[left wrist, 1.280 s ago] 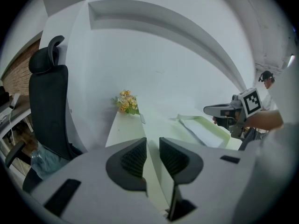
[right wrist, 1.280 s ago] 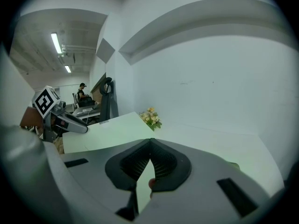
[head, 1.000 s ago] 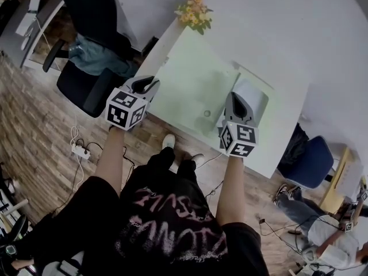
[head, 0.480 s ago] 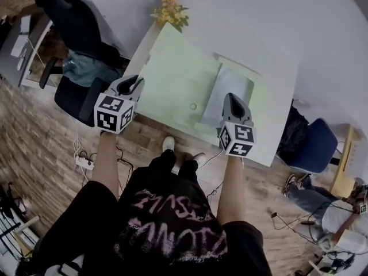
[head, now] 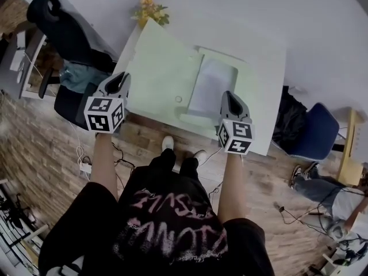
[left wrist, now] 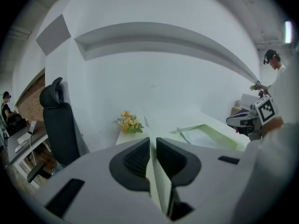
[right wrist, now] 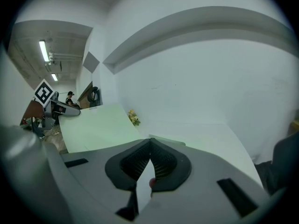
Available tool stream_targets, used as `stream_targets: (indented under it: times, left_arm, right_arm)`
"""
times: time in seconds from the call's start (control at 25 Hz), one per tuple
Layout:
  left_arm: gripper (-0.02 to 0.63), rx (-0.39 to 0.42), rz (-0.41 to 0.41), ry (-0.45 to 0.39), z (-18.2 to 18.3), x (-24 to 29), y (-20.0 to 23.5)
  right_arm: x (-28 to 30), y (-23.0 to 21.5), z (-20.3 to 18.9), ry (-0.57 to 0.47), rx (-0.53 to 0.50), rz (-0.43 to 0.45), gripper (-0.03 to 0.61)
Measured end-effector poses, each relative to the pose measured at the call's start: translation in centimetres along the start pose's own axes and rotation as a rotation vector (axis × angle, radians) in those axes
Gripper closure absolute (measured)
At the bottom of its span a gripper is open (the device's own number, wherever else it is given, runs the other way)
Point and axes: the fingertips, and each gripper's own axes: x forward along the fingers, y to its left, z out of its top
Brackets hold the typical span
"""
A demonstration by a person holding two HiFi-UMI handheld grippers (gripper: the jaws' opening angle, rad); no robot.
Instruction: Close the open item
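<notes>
A pale green folder lies open on the white table, with white paper on its right half and a small round snap near its front edge. My left gripper hovers just off the table's left front corner, touching nothing. Its jaws stand a narrow gap apart and are closing, with nothing between them. My right gripper hangs over the folder's near edge. Its fingertips meet and hold nothing.
Yellow flowers stand at the table's far left corner. A black office chair is left of the table, with a blue chair to its right. A person sits on the floor at the right. The white wall backs the table.
The head view has swung, so the table and folder now sit further left and higher. The left gripper has drifted left and down in view. The right gripper has barely moved.
</notes>
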Motion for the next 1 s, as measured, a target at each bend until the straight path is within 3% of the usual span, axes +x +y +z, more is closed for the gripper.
stream_targets:
  times: [0.44,0.64,1.0]
  left_arm:
    - [0.584,0.041,-0.007,-0.056,3.6,-1.0,-5.2]
    - [0.586,0.035,-0.054,-0.088,5.0,-0.9,-8.2]
    - [0.586,0.095,-0.136,-0.106,6.5,-0.4,-14.2]
  right_arm:
    - [-3.1,-3.2,0.1,-0.038,0.030,-0.003,0.569]
    - [-4.8,-4.6,0.2,-0.055,0.034,-0.011,0.569]
    - [-8.4,-7.6,-0.6,-0.073,0.049,-0.054,0.569]
